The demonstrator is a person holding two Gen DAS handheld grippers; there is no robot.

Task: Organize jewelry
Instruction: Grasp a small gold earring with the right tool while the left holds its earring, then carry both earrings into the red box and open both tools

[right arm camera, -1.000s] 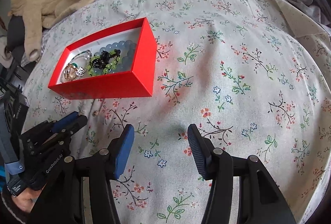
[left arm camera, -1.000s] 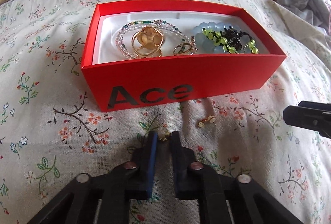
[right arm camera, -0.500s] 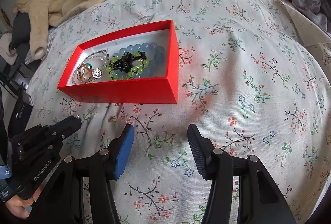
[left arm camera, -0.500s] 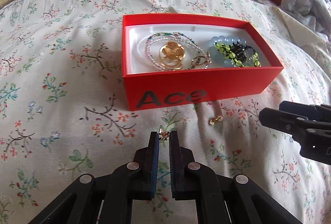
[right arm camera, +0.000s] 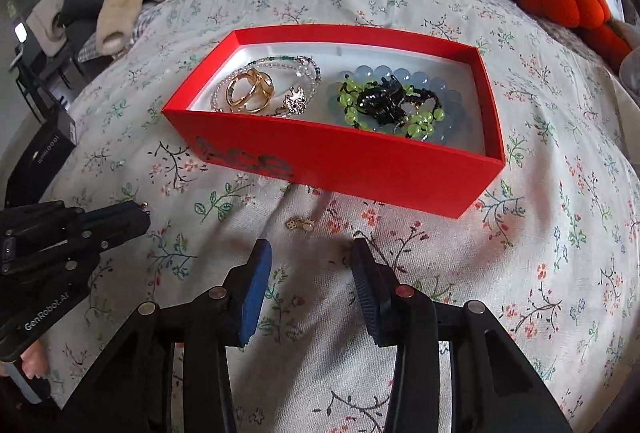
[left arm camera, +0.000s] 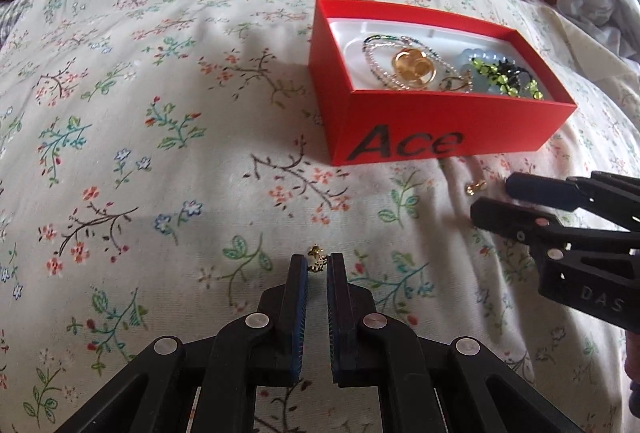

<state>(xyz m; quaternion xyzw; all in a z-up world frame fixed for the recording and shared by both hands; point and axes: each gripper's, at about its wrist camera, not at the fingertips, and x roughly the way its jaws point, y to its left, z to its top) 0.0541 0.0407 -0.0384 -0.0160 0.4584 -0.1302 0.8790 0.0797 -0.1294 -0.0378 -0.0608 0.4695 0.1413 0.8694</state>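
Two black grippers work over a floral bedspread (left arm camera: 168, 137) beside an open red cardboard box (right arm camera: 360, 169) marked "Ace".

Clamped at the tips of the left gripper (left arm camera: 317, 265) is a small gold earring (left arm camera: 317, 260), held above the cloth, well short of the box. The right gripper (right arm camera: 308, 257) has its jaws partly apart with nothing between them; they have just been closing. Just ahead of its tips a second small gold earring (right arm camera: 300, 224) lies on the bedspread, near the box's front wall. Inside the box sit a pair of gold rings (right arm camera: 250, 91), a clear beaded bracelet (right arm camera: 308, 67), a pale blue bead bracelet (right arm camera: 420, 79) and a green-beaded black cord bracelet (right arm camera: 384, 101). An orange plush pumpkin (right arm camera: 572, 3) rests at the far edge of the bed.
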